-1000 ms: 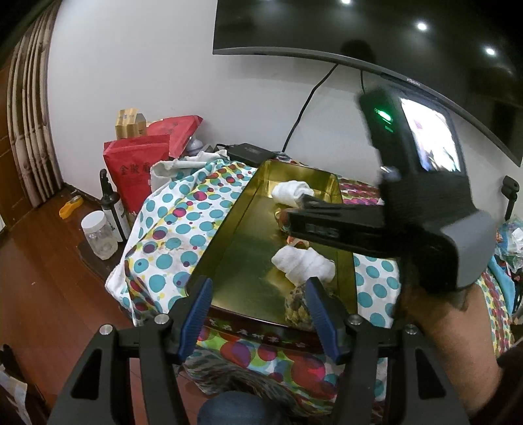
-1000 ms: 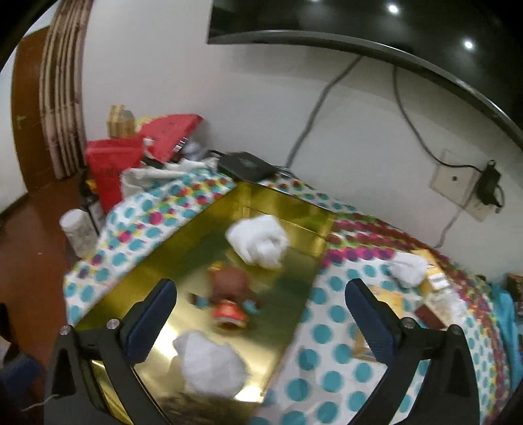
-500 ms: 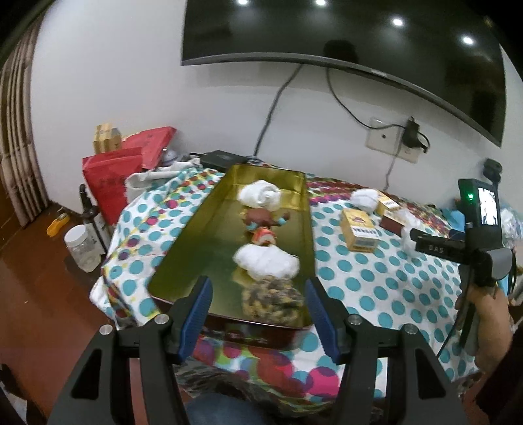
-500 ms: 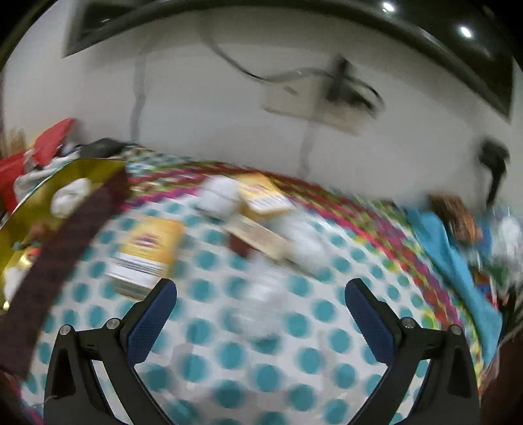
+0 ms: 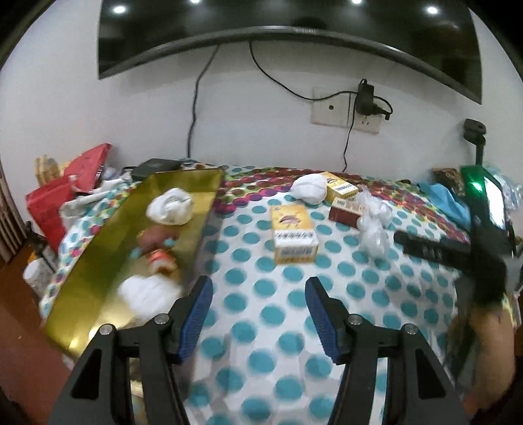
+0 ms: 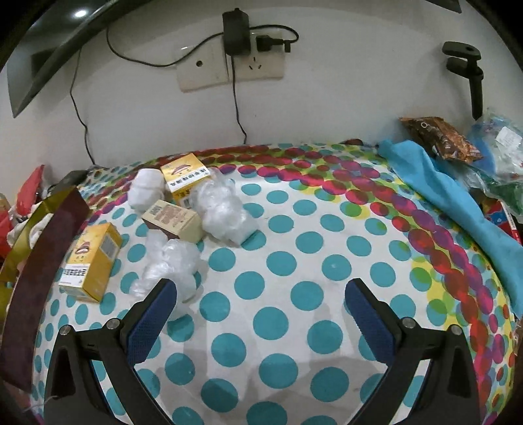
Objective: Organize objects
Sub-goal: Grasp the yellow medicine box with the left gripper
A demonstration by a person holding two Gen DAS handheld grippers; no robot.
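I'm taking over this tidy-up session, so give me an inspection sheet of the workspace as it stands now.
Surface: polka-dot cloth covers the table.
Job's things: gold tray on the left holds white bundles and a small figure; three yellow boxes, the nearest, a brown box, a white bundle and clear plastic bags lie loose on the cloth.
Clutter: blue cloth and snack packet at the right; red bags at the left.
Grippers: left tongs and right tongs both open, empty.
Cables: adapter in wall socket, cords hanging down the wall.
Surroundings: white wall, screen above.
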